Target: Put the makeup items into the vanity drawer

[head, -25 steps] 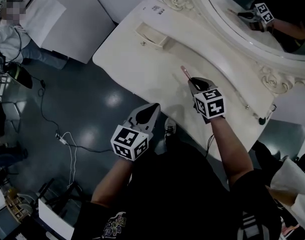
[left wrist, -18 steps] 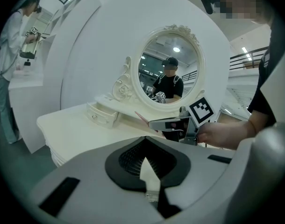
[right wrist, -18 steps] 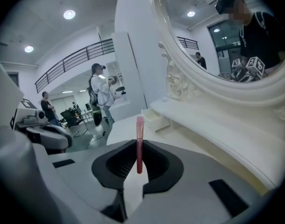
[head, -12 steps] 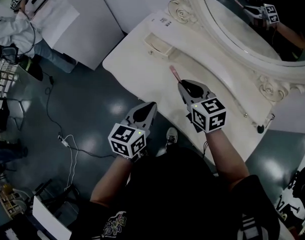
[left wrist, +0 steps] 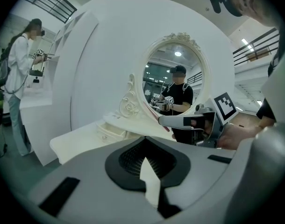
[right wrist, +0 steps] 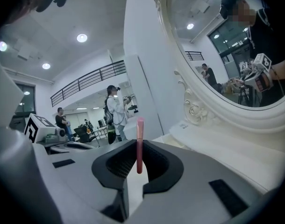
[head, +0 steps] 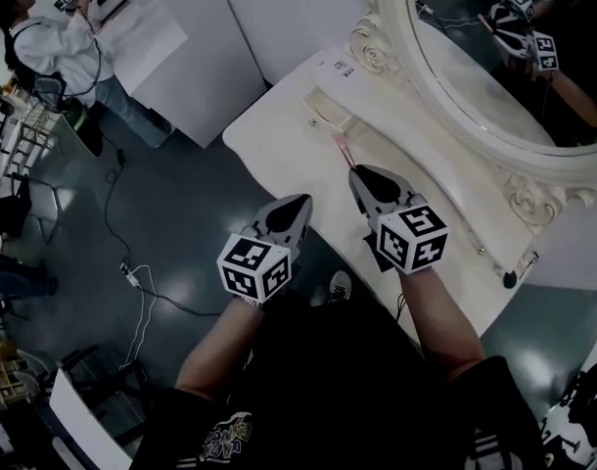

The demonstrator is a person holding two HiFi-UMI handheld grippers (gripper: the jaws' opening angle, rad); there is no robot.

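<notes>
Head view: right claw (head: 359, 172) grips pink stick (head: 344, 151); vanity-top print (head: 345, 69) unreadable.

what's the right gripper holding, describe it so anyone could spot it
Start at the cream vanity table under the ornate oval mirror. Over the tabletop, the right gripper holds a thin pink makeup stick in its jaws. It is the only pink, pencil-slim thing there, poking out past the jaw tips.

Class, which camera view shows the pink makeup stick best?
The right gripper view: the pink makeup stick stands upright, clamped between the jaws. Head and left gripper views show only a thin sliver.
</notes>
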